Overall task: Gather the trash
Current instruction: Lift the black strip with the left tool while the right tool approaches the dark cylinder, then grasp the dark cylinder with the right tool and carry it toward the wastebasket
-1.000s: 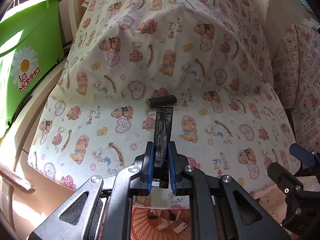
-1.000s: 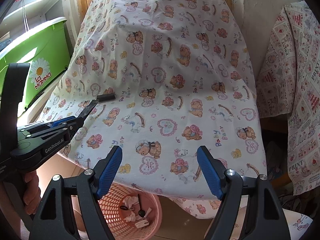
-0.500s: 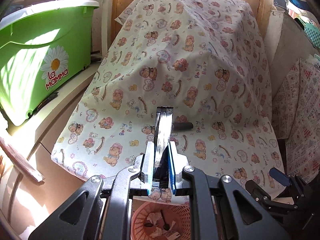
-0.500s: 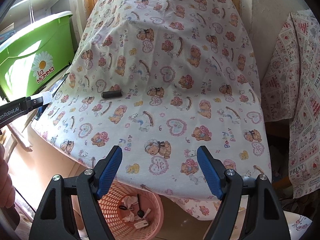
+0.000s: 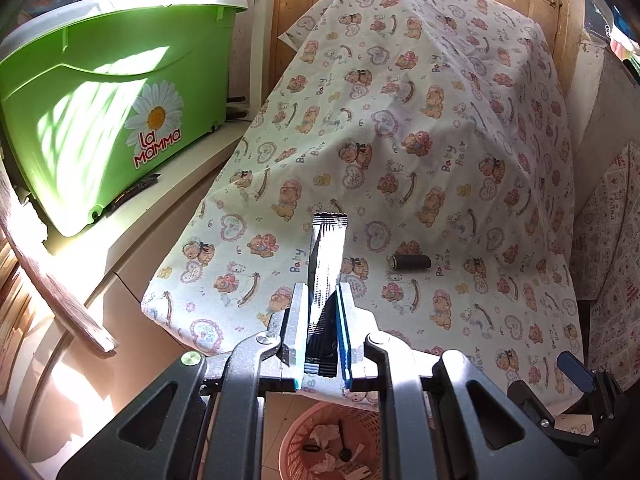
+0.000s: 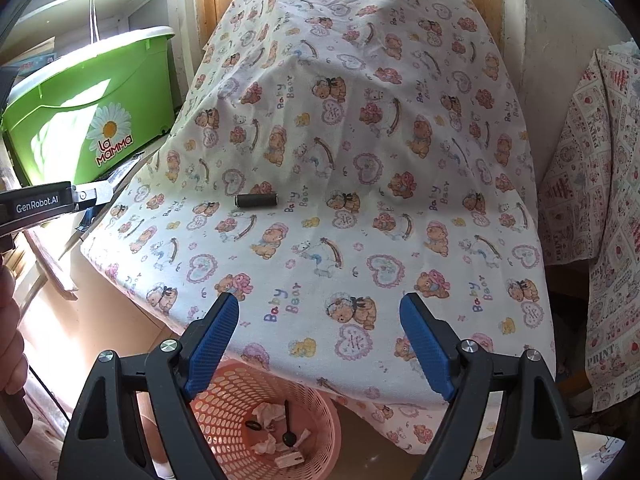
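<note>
My left gripper (image 5: 322,300) is shut on a long black and silver sachet wrapper (image 5: 326,256), which stands up between its jaws over the front edge of the cloth-covered table (image 5: 460,184). A small black cylinder (image 5: 410,261) lies on the cloth to the right of it, and shows in the right wrist view (image 6: 256,201) too. My right gripper (image 6: 320,320) is open and empty, above the table's front edge. A pink mesh waste basket (image 6: 240,392) with crumpled paper and scraps stands on the floor below both grippers (image 5: 296,432).
A green "La Mamma" tub (image 5: 100,108) sits on a white cabinet at the left. A wooden stick (image 5: 56,292) leans at the left. A patterned cloth (image 6: 600,220) hangs at the right. The left gripper's body (image 6: 40,204) shows at the left edge.
My left gripper has pulled back and to the left with the wrapper, away from the black cylinder. My right gripper has drawn back a little and stays open.
</note>
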Motion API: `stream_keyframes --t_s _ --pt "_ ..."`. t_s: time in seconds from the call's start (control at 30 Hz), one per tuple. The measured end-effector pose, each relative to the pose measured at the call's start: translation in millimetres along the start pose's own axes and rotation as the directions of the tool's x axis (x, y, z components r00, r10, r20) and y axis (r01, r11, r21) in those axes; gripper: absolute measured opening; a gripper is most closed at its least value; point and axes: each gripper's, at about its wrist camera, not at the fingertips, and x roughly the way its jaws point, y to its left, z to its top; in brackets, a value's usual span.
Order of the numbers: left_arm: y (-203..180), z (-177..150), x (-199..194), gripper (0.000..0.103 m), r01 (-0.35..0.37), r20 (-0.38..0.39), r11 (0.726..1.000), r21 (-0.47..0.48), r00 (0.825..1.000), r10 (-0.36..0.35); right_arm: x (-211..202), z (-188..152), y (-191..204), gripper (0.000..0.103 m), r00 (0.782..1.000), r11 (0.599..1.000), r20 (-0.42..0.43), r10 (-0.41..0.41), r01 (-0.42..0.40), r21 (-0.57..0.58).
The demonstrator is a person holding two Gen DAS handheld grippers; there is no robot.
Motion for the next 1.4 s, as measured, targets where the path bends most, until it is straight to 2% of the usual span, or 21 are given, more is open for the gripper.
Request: stream_keyframes --t_s 0.07,0.17,0.23,0.47,0.6,0.73,0.87,0.97,1.07,1.13,1.17,1.2,1.3,1.4 --pt "6.5 0.6 0.6 0.012 -0.044 0.000 0.999 -0.015 0.999 0.044 -1.5 6.0 2.1 0.084 0.999 0.999 0.005 0.041 -0.040 -0.014" --pt "19.1 3.3 2.1 0.012 -0.017 -0.024 0.997 -0.071 1.000 0.015 -2.2 17.0 7.6 0.088 0.998 0.998 0.036 0.045 -0.043 -0.044" --pt "25.0 5.3 2.1 0.012 -0.013 -0.029 0.996 -0.090 1.000 0.011 6.9 27.6 14.9 0.089 1.000 0.998 0.017 0.012 -0.011 -0.060" --pt "41.2 8.4 1.7 0.012 -0.072 -0.037 0.987 -0.142 0.997 0.067 61.5 65.3 45.4 0.089 0.997 0.997 -0.064 0.044 -0.047 -0.056" --pt "51.9 9.1 2.9 0.012 -0.090 -0.054 0.981 -0.173 0.995 0.082 105.2 80.6 56.5 0.089 0.991 0.999 -0.136 -0.012 0.008 -0.035" --pt "58.1 9.4 0.1 0.012 -0.102 -0.053 0.979 -0.174 0.994 0.094 141.7 90.8 62.1 0.089 0.980 1.000 -0.196 -0.029 0.027 -0.012" --pt "60.7 10.6 -1.8 0.012 -0.107 -0.046 0.979 -0.172 0.994 0.100 158.3 95.8 66.7 0.089 0.979 0.998 -0.196 -0.056 0.052 -0.021" --pt "65.3 11.1 -2.6 0.012 -0.067 -0.038 0.976 -0.206 0.997 0.060 168.1 100.6 71.7 0.089 0.978 0.996 -0.192 -0.081 0.074 -0.042" --pt "63.9 11.8 -3.4 0.012 -0.083 -0.035 0.977 -0.198 0.996 0.078 177.9 105.1 75.2 0.089 0.975 0.996 -0.202 -0.086 0.080 -0.041" --pt "64.3 11.5 -4.1 0.012 -0.078 -0.037 0.976 -0.202 0.997 0.072 179.9 105.9 77.4 0.074 0.979 0.997 -0.194 -0.067 0.060 -0.041" --pt "64.2 11.4 -4.2 0.012 -0.074 -0.039 0.977 -0.201 0.997 0.068 181.5 106.0 79.5 0.057 0.978 0.998 -0.201 -0.049 0.039 -0.054" --pt "63.7 11.2 -4.5 0.012 -0.075 -0.040 0.978 -0.197 0.997 0.068 182.9 105.3 82.0 0.051 0.976 0.997 -0.217 -0.037 0.021 -0.075" --pt "61.7 10.1 -5.4 0.012 -0.085 -0.041 0.979 -0.186 0.996 0.079 169.5 102.3 89.2 0.051 0.987 0.994 -0.157 -0.040 0.023 -0.107" --pt "59.7 8.5 -5.8 0.012 -0.083 -0.045 0.981 -0.175 0.996 0.076 146.1 95.9 83.6 0.051 0.991 0.994 -0.126 0.043 -0.056 -0.096"
